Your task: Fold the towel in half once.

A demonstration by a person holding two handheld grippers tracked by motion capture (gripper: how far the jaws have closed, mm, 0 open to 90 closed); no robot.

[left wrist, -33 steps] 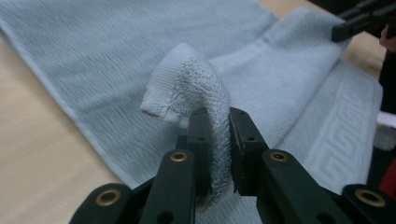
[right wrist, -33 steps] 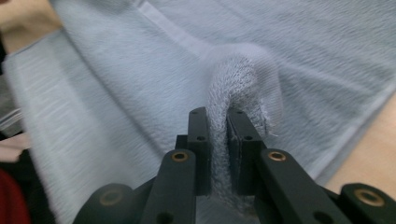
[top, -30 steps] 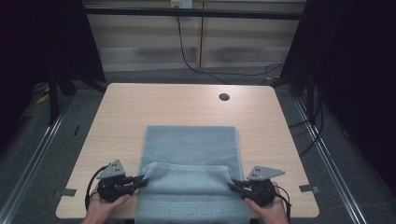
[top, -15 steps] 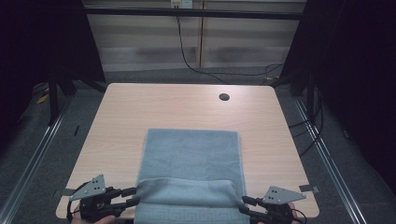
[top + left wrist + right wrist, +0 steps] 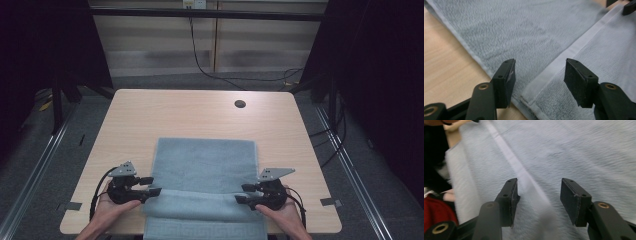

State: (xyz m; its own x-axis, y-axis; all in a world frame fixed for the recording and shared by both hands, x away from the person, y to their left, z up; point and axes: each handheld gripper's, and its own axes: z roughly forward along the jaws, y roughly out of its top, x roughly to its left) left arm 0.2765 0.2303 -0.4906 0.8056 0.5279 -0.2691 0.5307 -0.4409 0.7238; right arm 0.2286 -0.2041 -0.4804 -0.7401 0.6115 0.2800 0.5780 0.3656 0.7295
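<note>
Pale wooden desk [image 5: 165,120] across the middle of the high view, small dark hole [image 5: 240,104] toward its upper right. Grey towel [image 5: 205,165] on the lower centre of the desk, near end folded up over itself, hem band [image 5: 571,50] slanting through the left gripper view. Left claw [image 5: 155,186] at lower left beside the fold's corner, jaws just opened and standing wide, nothing gripped — towel edge lying loose below them. Right claw [image 5: 241,194] at lower right, likewise just opened, jaws apart over the cloth, holding nothing. Likely risks from here: fold left uneven or springing back, hem skewed — or a pad snagging the pile on withdrawal and dragging the layer askew.
</note>
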